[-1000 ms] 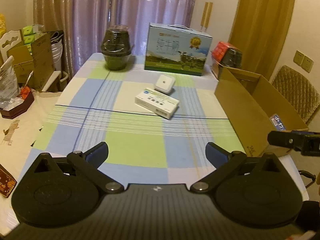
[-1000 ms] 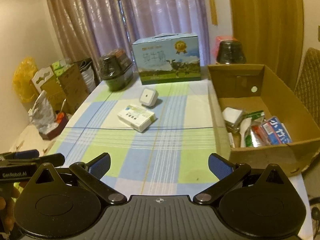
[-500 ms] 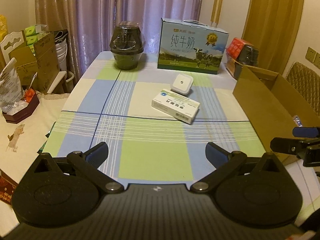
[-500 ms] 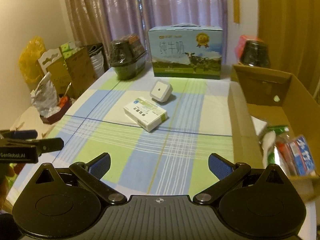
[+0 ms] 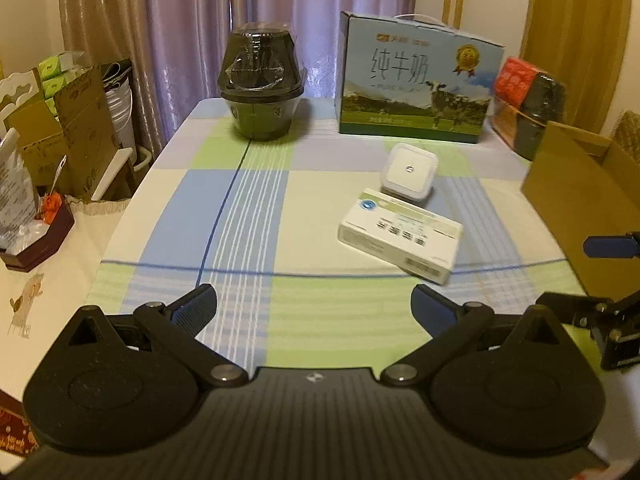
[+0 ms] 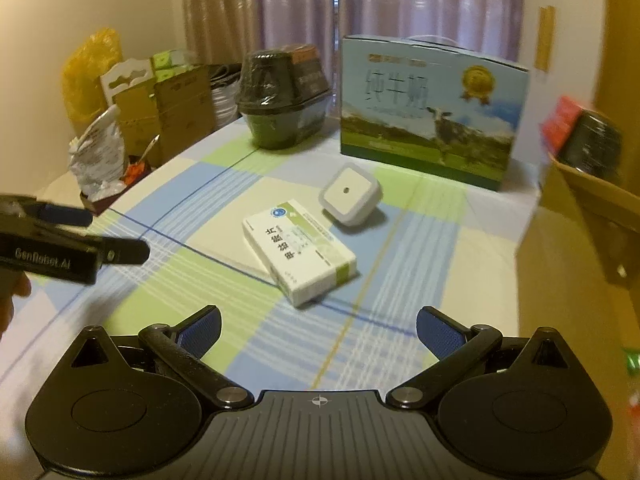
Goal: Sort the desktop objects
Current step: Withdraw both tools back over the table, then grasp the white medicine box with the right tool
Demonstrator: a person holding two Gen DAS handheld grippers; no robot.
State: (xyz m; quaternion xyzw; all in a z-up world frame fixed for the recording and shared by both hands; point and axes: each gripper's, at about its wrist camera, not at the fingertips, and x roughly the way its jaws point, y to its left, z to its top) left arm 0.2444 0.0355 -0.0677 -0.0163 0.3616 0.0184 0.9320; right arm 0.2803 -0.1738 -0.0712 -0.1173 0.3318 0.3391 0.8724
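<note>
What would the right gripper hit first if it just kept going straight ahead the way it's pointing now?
Most likely the white medicine box. The right gripper is open and empty, aimed across the checked tablecloth, with that box lying flat almost dead ahead. The small white square device sits just behind it. Depth is hard to judge here.

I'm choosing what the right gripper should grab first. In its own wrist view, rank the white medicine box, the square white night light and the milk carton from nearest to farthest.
From the right gripper:
1. White medicine box, just ahead, slightly left.
2. Square white night light, just behind it, slightly right.
3. Milk carton, at the table's far edge.
</note>
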